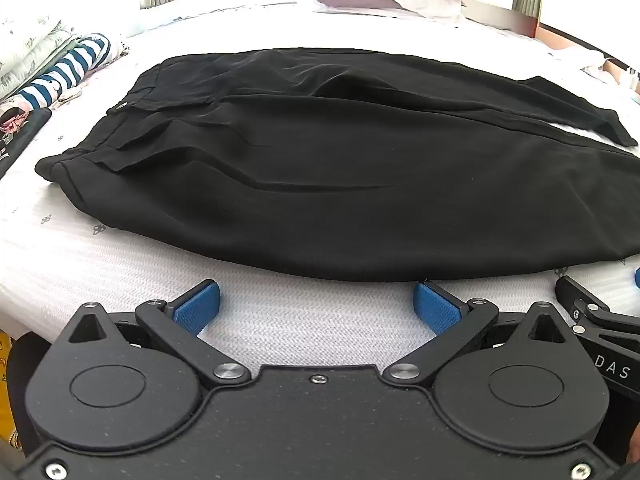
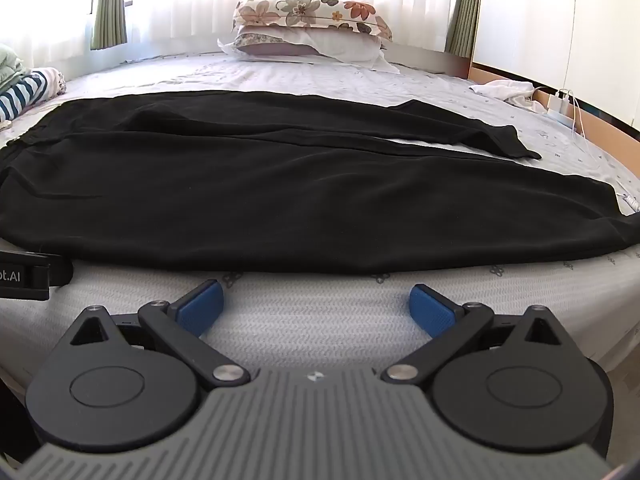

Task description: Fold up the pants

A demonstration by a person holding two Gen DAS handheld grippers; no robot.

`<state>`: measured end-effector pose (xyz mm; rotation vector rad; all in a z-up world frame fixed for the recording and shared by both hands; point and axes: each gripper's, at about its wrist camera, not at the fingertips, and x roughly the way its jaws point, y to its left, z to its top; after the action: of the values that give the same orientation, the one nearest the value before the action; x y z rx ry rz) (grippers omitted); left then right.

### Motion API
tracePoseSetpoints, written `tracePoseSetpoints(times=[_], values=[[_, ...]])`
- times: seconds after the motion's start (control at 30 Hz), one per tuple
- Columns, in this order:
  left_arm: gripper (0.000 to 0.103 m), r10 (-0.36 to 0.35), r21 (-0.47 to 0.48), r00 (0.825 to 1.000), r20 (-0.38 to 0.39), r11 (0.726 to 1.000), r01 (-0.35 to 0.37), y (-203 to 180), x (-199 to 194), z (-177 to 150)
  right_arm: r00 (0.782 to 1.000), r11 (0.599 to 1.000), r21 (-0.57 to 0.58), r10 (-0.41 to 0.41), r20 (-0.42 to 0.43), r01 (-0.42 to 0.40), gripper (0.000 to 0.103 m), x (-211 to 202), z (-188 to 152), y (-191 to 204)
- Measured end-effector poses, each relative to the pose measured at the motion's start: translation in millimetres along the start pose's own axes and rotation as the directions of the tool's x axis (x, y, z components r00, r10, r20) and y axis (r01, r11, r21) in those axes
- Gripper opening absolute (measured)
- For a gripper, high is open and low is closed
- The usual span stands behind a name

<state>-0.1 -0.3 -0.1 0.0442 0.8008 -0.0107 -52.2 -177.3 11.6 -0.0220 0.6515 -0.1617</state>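
Note:
Black pants [image 1: 320, 176] lie spread flat across the bed, waistband at the left, legs running right; they also show in the right wrist view [image 2: 280, 184]. The far leg's hem [image 2: 516, 146] lies apart from the near leg, with a strip of sheet between them. My left gripper [image 1: 316, 304] is open and empty, just short of the pants' near edge. My right gripper [image 2: 316, 306] is open and empty, also just short of the near edge. The right gripper's side shows at the right edge of the left wrist view [image 1: 600, 320].
The bed [image 2: 320, 328] has a white patterned sheet. Floral pillows [image 2: 312, 20] are stacked at the far side. Folded striped laundry [image 1: 64, 72] lies at the left. A white cloth [image 2: 504, 88] and charger cables [image 2: 560, 104] sit at the right edge.

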Motion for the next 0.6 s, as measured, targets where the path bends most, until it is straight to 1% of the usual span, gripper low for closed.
tracePoseSetpoints(times=[0.6], values=[[0.103,-0.004,-0.004,1.000,0.001,1.000,0.004,0.2,-0.1,0.0,1.000,1.000,0.000,0.000,0.000,0.000,0.103,0.5,-0.4,0.7]])
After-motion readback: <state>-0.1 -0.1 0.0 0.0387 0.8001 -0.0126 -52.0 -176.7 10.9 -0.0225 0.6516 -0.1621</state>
